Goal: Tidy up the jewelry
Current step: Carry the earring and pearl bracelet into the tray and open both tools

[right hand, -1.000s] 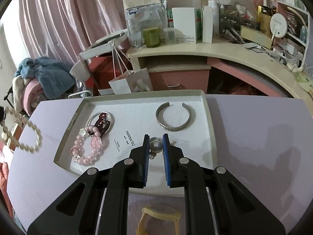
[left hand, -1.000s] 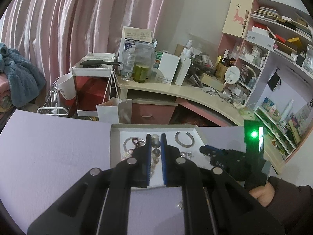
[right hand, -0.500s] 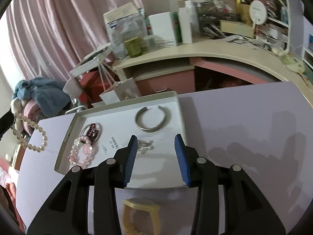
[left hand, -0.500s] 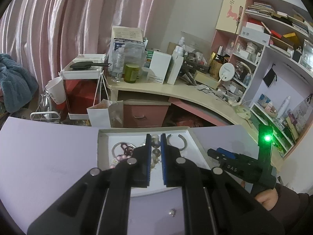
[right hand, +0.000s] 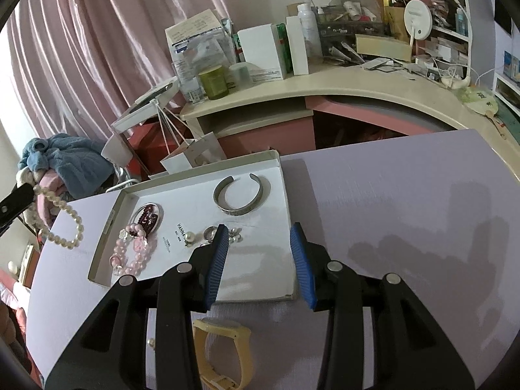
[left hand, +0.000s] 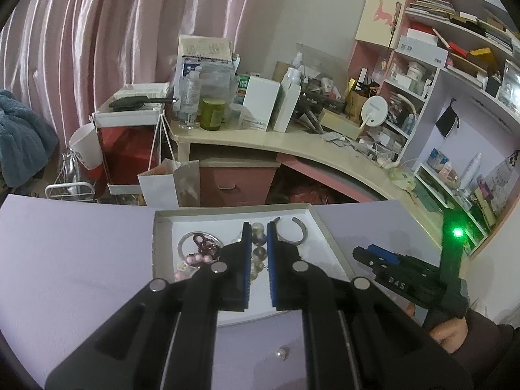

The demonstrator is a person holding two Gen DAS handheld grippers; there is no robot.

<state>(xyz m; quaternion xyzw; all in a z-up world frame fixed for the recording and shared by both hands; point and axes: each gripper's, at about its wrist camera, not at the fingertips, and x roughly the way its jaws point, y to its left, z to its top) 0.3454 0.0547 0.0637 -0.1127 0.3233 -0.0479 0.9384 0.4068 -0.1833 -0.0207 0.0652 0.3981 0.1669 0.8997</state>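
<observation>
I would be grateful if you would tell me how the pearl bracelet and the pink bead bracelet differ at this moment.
The pearl bracelet hangs from the shut left gripper over the table's left edge; the pink bead bracelet lies flat inside the white tray. The pearl bracelet has small cream beads, while the pink bead bracelet has larger translucent pink ones with a flower charm. The pink bead bracelet touches a dark red bracelet; the pearl bracelet touches no other jewelry. Both are closed bead loops.
</observation>
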